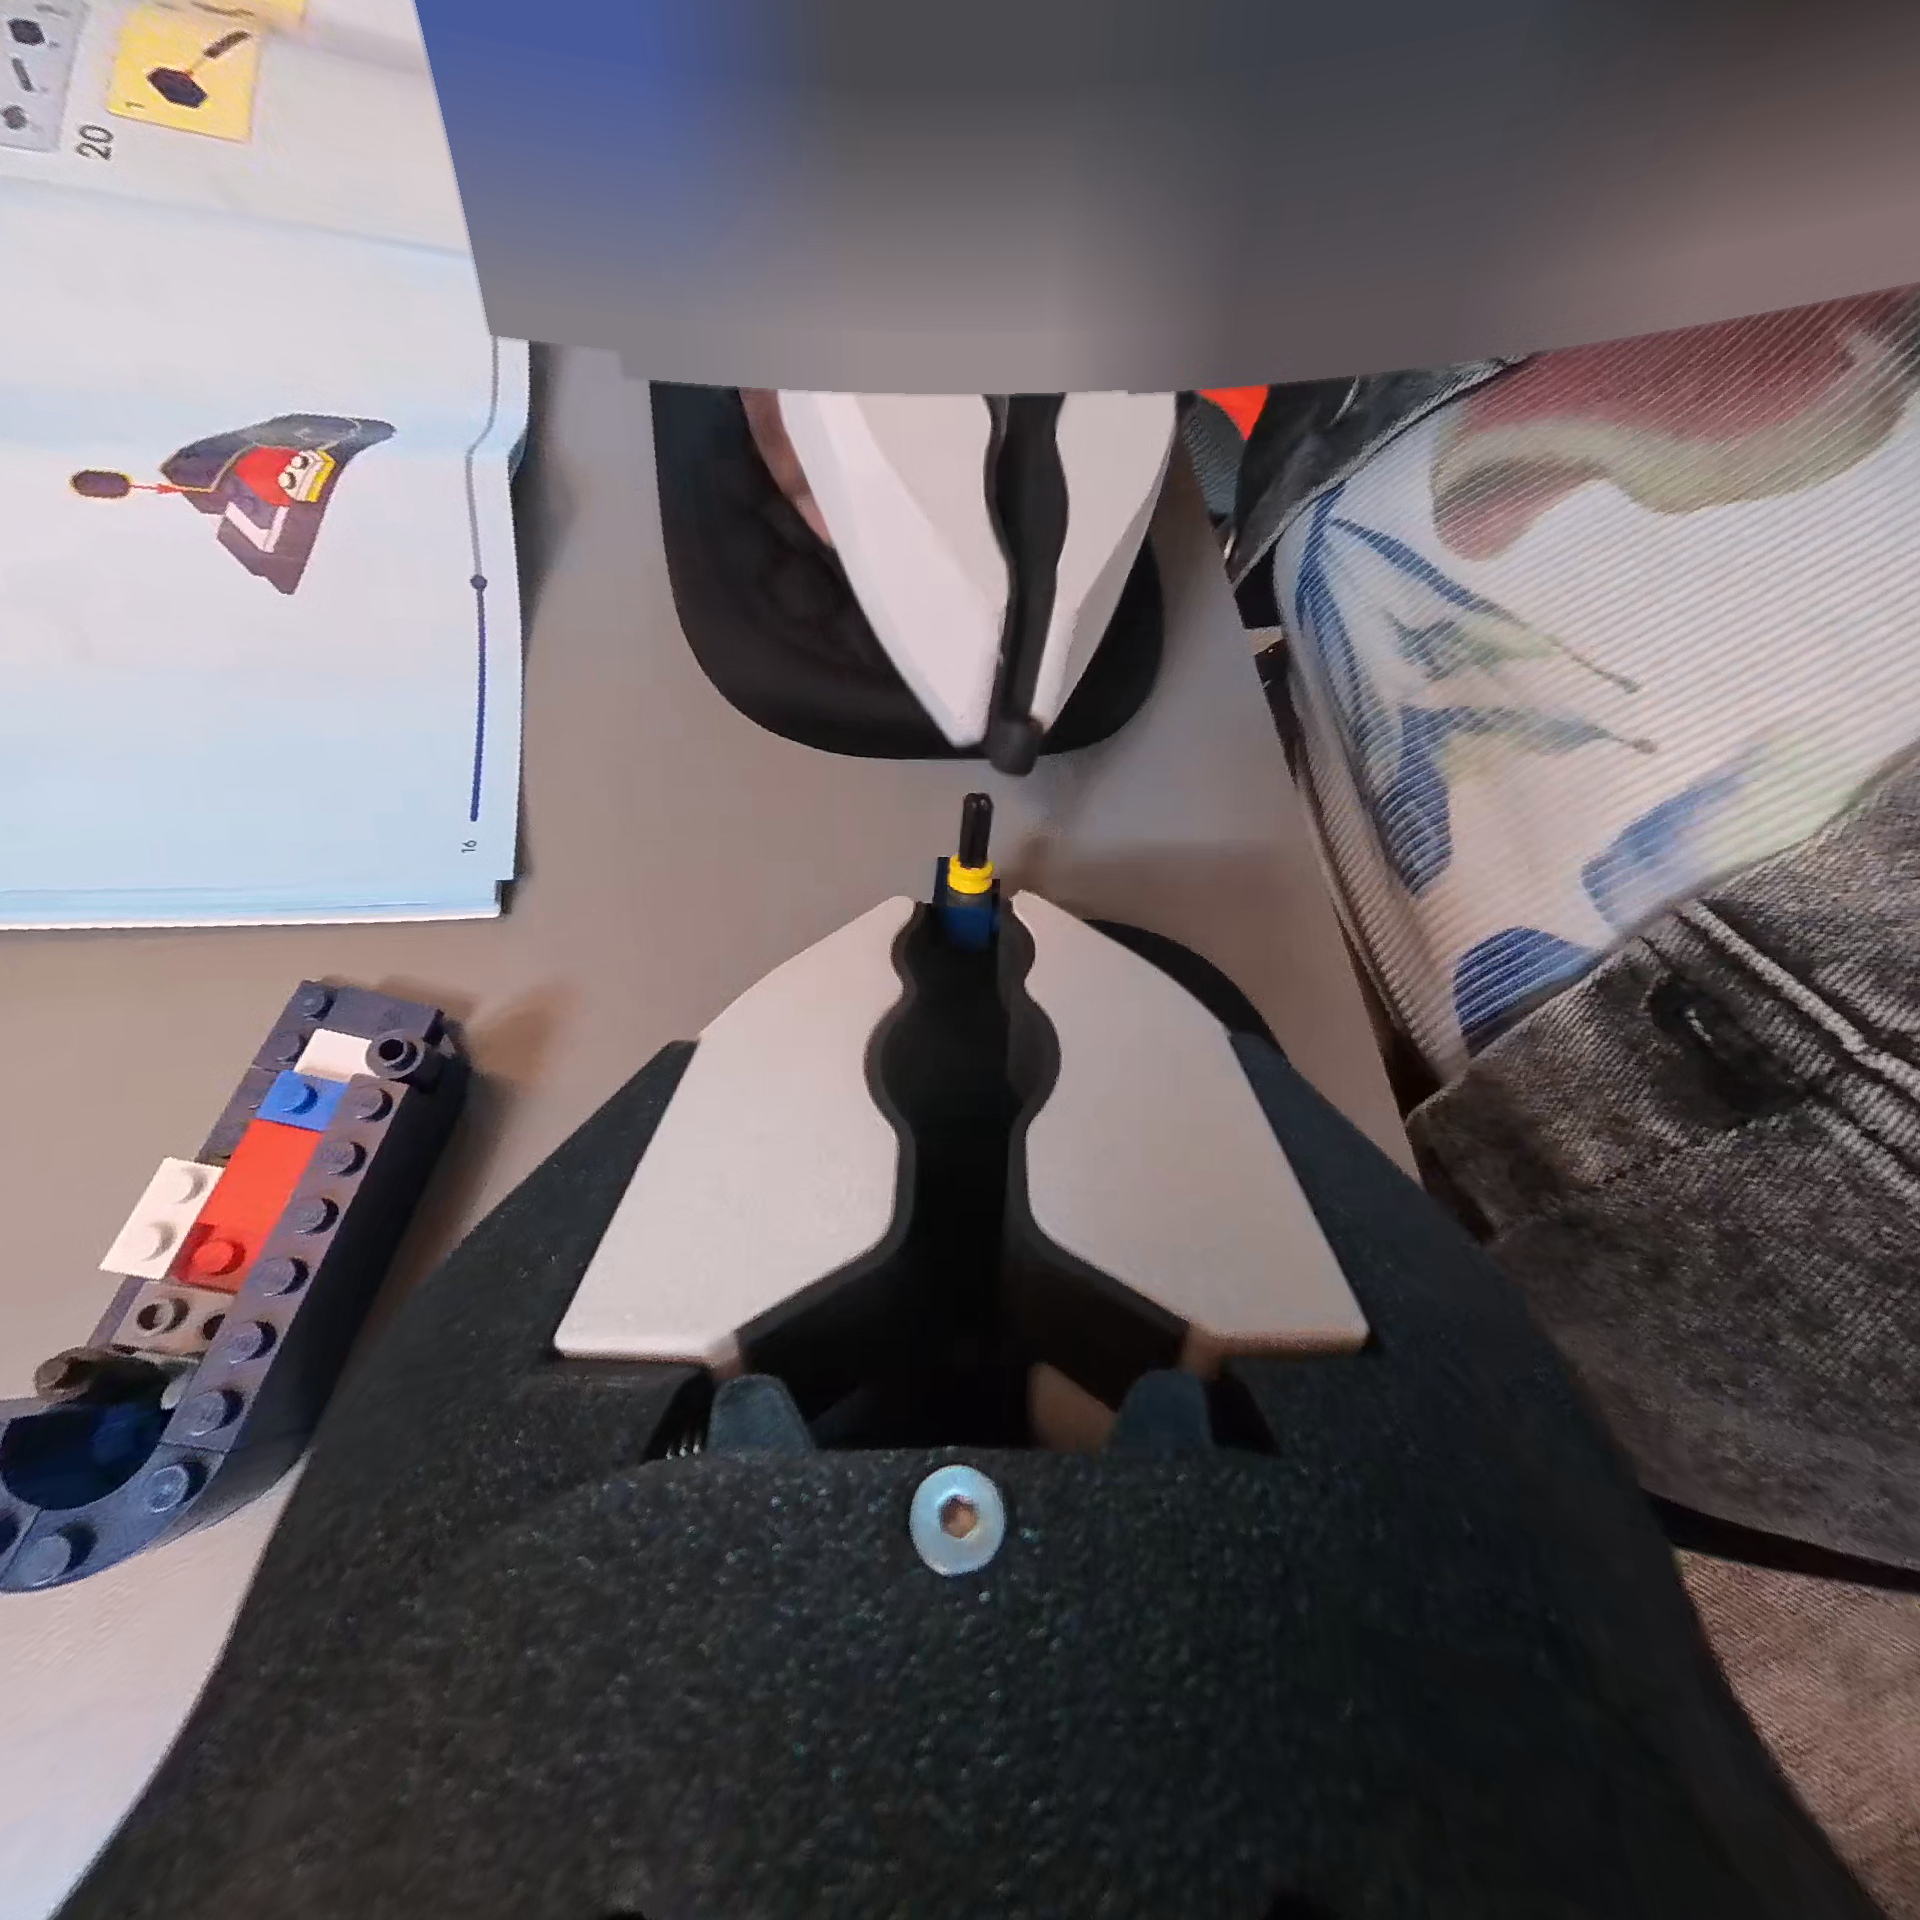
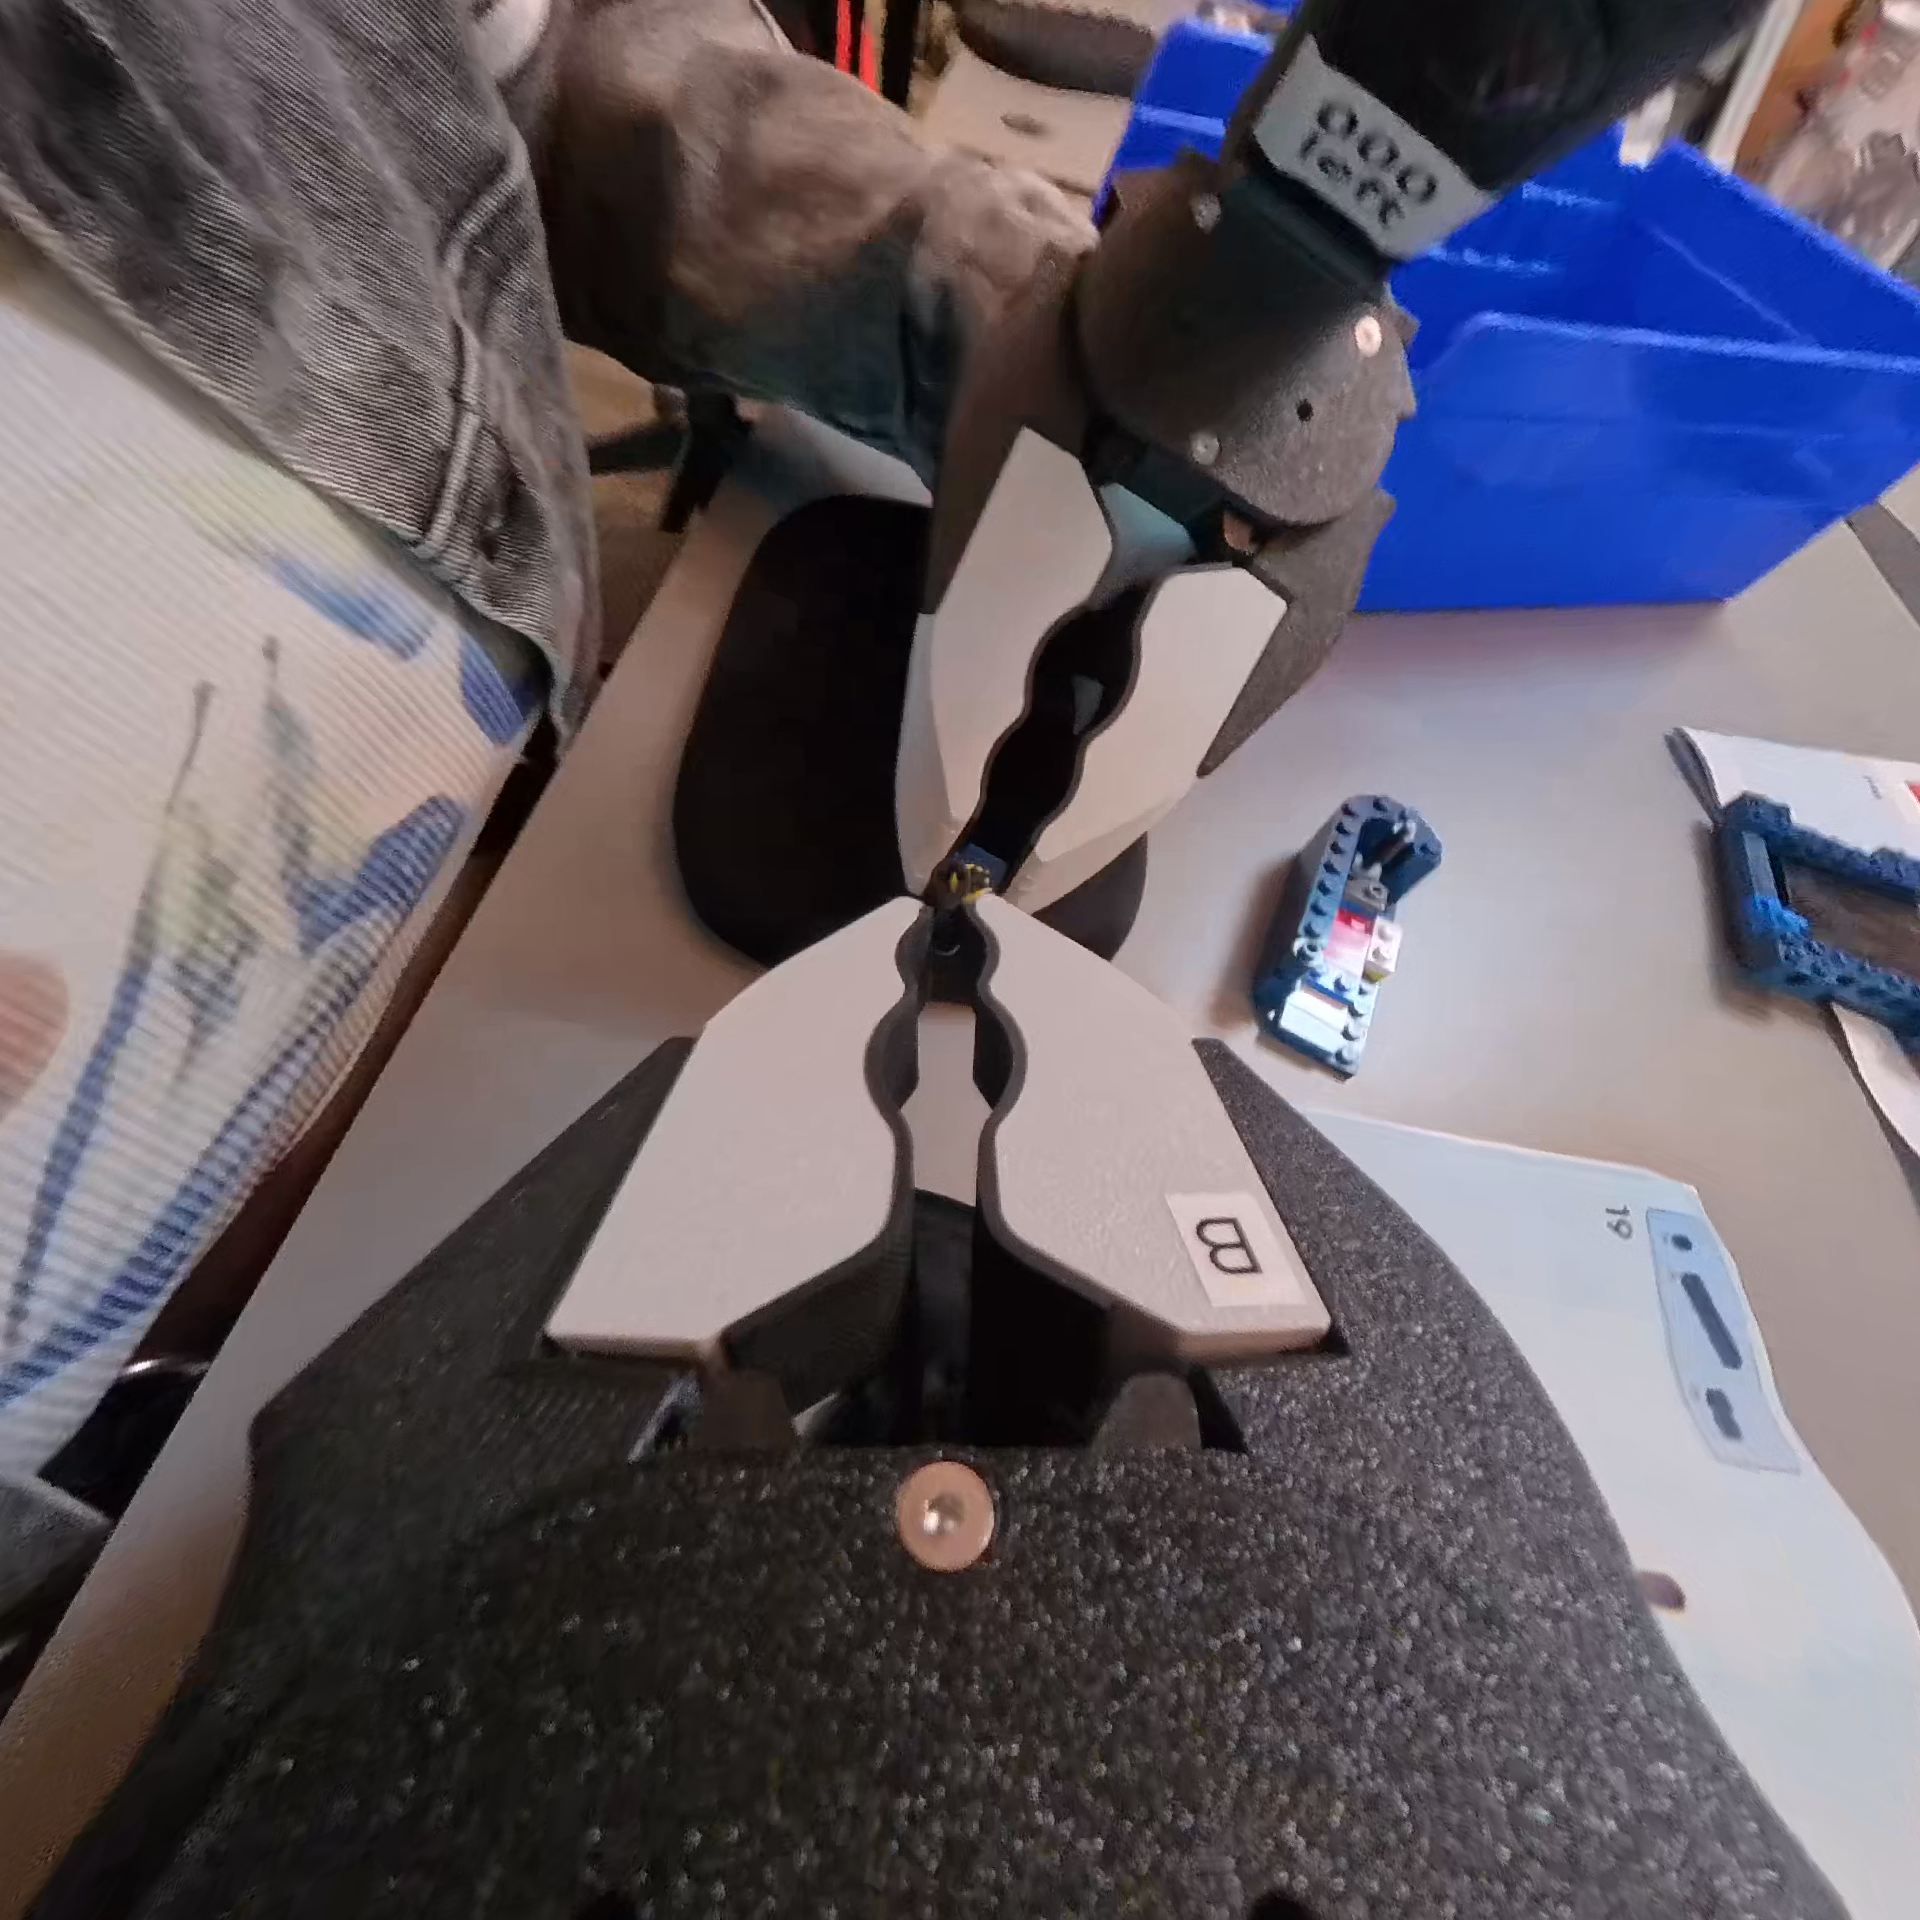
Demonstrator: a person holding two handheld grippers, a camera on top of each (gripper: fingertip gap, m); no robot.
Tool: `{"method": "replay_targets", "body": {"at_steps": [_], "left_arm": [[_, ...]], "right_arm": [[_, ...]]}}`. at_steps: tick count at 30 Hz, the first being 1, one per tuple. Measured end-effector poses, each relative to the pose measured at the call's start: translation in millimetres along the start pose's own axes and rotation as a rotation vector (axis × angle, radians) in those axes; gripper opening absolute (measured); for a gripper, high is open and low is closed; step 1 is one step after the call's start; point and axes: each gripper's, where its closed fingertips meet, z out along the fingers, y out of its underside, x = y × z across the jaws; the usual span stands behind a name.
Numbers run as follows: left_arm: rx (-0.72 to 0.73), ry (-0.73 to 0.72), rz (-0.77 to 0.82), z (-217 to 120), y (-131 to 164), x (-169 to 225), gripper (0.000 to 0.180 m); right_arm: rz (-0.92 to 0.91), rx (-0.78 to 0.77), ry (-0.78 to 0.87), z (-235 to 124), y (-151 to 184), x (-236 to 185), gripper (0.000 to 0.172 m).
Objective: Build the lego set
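My left gripper point(image 1: 961, 904) is shut on a small blue piece point(image 1: 966, 914) with a yellow ring point(image 1: 974, 875). A black pin point(image 1: 977, 821) sticks forward out of the ring. My right gripper point(image 1: 1003, 727) faces it tip to tip and is shut on a small black piece point(image 1: 1015, 745). That piece sits just beyond the pin's end, a little apart from it. In the right wrist view my right gripper point(image 2: 948, 909) pinches the dark piece point(image 2: 943, 935). The left gripper point(image 2: 977, 873) comes down from above with the blue and yellow piece point(image 2: 971, 868) at its tips.
An open instruction booklet point(image 1: 249, 623) lies at the left and also shows in the right wrist view point(image 2: 1558, 1299). A dark-blue brick build point(image 1: 260, 1195) lies on the grey table point(image 1: 644, 935). A blue brick frame point(image 2: 1808, 914) and blue bins point(image 2: 1662, 416) are farther off. A person's clothing point(image 1: 1558, 727) is close by. Left and right tips are no more than a few centimetres apart.
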Motion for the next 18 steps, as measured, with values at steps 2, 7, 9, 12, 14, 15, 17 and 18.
{"method": "replay_targets", "body": {"at_steps": [2,7,9,12,14,15,17,18], "left_arm": [[0.007,0.029,-0.002,-1.0,-0.7,3.1,0.011],[-0.015,0.078,0.018,0.0,2.0,10.1,0.012],[-0.028,0.087,0.033,1.1,3.5,12.1,0.012],[-0.038,0.091,0.053,1.7,4.8,14.1,0.012],[-0.043,0.097,0.057,1.8,5.5,14.9,0.012],[-0.046,0.103,0.055,1.8,5.7,15.4,0.012],[-0.055,0.111,0.052,2.3,6.5,15.7,0.012],[-0.059,0.114,0.052,2.5,7.0,16.0,0.012]], "right_arm": [[-0.041,0.034,-0.016,-6.1,-3.8,1.4,0.005],[-0.146,0.067,-0.104,-2.2,-5.7,-4.0,0.005],[-0.164,0.098,-0.133,-0.5,-10.0,-5.1,0.005],[-0.211,0.093,-0.175,3.3,-8.0,-10.3,0.005],[-0.23,0.078,-0.174,5.8,-5.5,-10.9,0.005],[-0.234,0.069,-0.177,6.5,-4.1,-11.1,0.005],[-0.244,0.061,-0.182,7.1,-2.6,-11.9,0.005],[-0.248,0.055,-0.185,7.8,-1.9,-12.5,0.005]]}}
